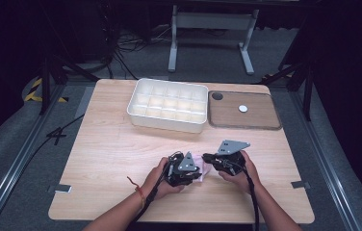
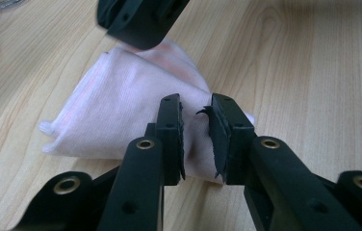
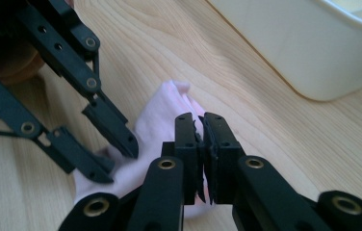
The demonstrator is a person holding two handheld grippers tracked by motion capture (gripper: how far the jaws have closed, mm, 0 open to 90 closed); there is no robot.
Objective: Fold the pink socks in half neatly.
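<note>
A small folded pink cloth lies on the wooden table between the two hand-held grippers. In the left gripper view the cloth spreads out ahead, and my left gripper stands over its near corner with a narrow gap between the pads, through which the fabric shows. My right gripper has its jaws pressed together on an edge of the cloth, a sliver of pink showing between the pads. From the high view the left gripper and right gripper meet tip to tip at the cloth.
A white compartment tray stands at the back middle of the table, with its wall close behind the cloth. To its right lies a wooden board with a white disc and a dark disc.
</note>
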